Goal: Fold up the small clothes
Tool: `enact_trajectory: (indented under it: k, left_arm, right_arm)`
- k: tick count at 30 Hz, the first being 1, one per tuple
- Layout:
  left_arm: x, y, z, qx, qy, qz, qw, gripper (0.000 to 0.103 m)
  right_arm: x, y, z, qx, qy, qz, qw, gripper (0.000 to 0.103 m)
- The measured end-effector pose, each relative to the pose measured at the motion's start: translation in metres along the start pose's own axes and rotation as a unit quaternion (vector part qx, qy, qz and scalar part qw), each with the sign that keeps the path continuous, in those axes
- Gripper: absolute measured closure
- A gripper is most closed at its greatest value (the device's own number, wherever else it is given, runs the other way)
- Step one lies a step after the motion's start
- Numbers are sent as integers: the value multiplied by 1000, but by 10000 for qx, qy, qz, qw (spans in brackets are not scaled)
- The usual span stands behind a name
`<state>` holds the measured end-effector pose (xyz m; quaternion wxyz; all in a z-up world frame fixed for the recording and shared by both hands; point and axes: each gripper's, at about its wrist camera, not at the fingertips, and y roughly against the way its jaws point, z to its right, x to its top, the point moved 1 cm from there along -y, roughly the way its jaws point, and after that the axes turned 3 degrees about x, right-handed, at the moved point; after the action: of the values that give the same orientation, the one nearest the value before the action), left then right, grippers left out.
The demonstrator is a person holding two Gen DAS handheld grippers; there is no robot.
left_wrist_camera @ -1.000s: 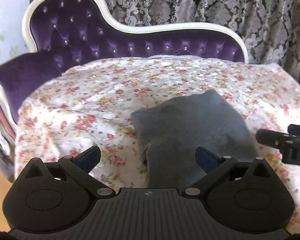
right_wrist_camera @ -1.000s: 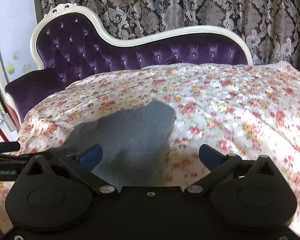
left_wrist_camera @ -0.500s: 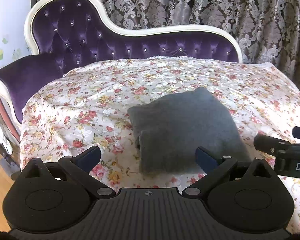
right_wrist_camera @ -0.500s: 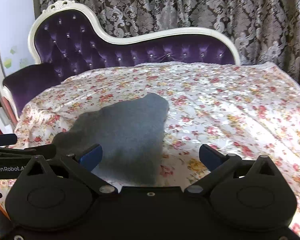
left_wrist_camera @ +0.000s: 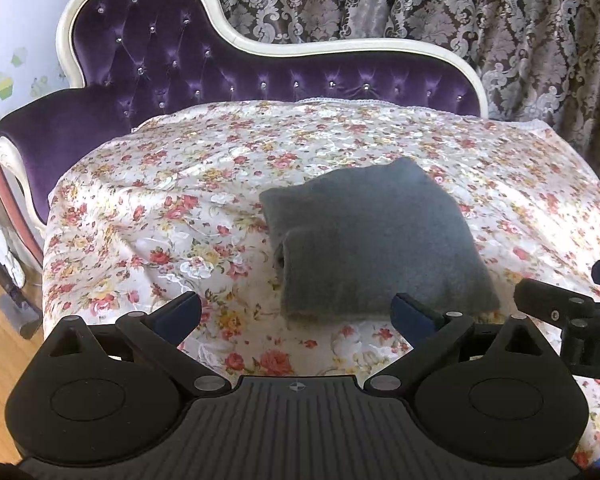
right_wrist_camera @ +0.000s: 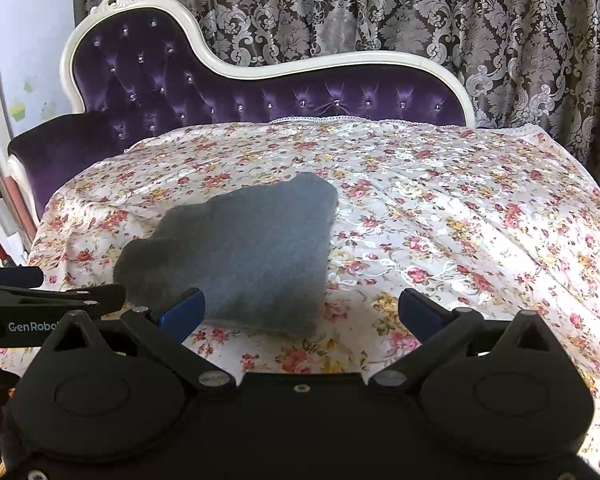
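- The grey garment [left_wrist_camera: 376,240] lies folded into a compact, roughly square packet on the floral cover [left_wrist_camera: 148,208] of the purple chaise [left_wrist_camera: 172,60], a little toward the front edge, with a layered edge showing on its nine o'clock side.
- Over the last second both cameras have pulled back from it: in the left wrist view the packet, which a second ago sat right between the finger pads, now lies further off at about one o'clock, with a strip of flowered cloth bare in front of it.
- The left gripper [left_wrist_camera: 298,314] hangs with its fingers spread wide, nothing between them, clear of the cloth.
- The right gripper [right_wrist_camera: 302,308] is the same: fingers wide apart and empty, the garment [right_wrist_camera: 244,252] lying at about eleven o'clock from it, its near edge just beyond the left blue pad [right_wrist_camera: 182,312].
- Each gripper shows at the edge of the other's view, so the two sit side by side at the front of the chaise.
- To my eye this retreat means the folding of this piece is finished and it has been let go; the packet keeps its shape without being held.
- I see no other garment on the cover, so what follows is either fetching another piece or stopping.
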<state>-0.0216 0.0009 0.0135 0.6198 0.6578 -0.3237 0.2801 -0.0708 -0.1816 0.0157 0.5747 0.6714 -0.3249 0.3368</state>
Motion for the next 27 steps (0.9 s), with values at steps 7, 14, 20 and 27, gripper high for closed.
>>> enact_trajectory:
  k: [7, 14, 20, 27]
  left_arm:
    - [-1, 1, 0, -2, -15, -6, 10000, 1]
    - [-3, 1, -1, -13, -16, -8, 10000, 1]
    - [-7, 1, 1, -31, -46, -39, 10000, 1]
    - [-7, -1, 1, -59, -58, -75, 9999, 1]
  right_arm:
    - [-2, 0, -1, 74, -32, -54, 10000, 1]
    - [-3, 2, -1, 108, -47, -38, 9999, 1]
    - [-4, 0, -2, 177, -66, -70, 9998, 1]
    - [-4, -1, -2, 197, -89, -89, 9997, 1]
